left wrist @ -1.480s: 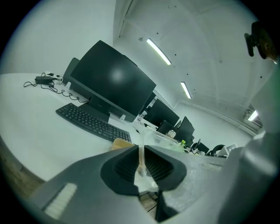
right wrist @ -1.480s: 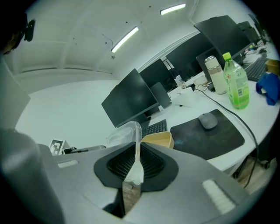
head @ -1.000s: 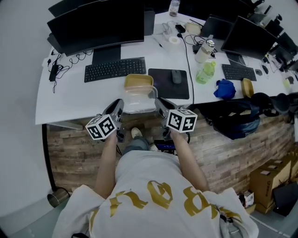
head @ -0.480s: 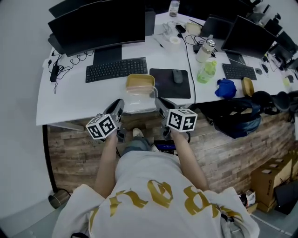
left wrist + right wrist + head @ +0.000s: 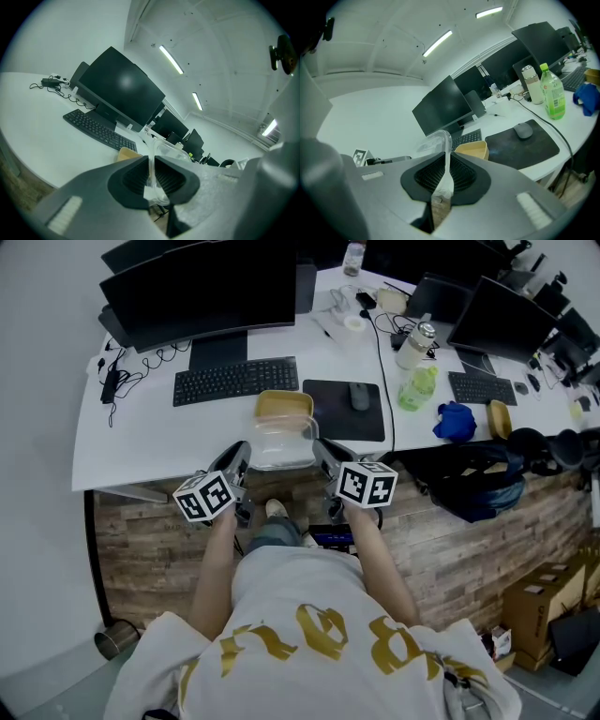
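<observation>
Head view has both the left gripper [image 5: 240, 458] and right gripper [image 5: 322, 454] clamped tight on opposite rims of 1 clear plastic tub [image 5: 281, 441], held at the edge of the white desk [image 5: 141, 442] beside the tan rectangular box [image 5: 283, 405]. Level, gentle squeezing looks wise; thin walls flex.

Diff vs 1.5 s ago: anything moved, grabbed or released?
Almost nothing: both gripper views drift only slightly. Nothing was taken or let go. The left gripper and right gripper stay shut on the clear container, held just short of the tan box.
</observation>
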Available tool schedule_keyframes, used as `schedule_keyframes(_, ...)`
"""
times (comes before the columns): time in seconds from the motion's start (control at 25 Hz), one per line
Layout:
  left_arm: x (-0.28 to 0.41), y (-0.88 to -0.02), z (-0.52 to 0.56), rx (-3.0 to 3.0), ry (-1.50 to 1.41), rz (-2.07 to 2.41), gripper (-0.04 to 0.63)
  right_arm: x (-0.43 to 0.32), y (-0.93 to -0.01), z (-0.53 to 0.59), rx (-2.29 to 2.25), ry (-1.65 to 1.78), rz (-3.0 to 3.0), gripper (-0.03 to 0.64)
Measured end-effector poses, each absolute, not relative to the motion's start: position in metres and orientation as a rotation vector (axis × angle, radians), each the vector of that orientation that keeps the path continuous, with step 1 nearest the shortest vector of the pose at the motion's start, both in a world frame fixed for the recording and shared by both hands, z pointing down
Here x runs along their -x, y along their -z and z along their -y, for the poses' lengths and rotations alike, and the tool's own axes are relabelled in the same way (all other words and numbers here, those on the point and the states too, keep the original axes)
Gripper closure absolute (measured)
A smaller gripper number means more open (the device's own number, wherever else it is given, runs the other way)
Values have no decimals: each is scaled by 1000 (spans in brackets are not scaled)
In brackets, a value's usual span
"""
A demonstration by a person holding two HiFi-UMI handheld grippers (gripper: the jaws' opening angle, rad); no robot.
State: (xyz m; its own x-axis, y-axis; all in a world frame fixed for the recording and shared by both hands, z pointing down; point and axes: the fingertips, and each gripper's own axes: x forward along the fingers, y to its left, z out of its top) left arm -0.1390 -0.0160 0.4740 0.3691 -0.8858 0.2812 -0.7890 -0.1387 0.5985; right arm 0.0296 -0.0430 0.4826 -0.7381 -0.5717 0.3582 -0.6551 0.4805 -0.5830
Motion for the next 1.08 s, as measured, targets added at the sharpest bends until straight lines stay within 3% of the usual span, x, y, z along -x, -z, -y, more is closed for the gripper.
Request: schedule_keyframes(1.08,138,-476,18,-1946,178,1446,563,-30,-485,45,-1068,-1091,2608,565)
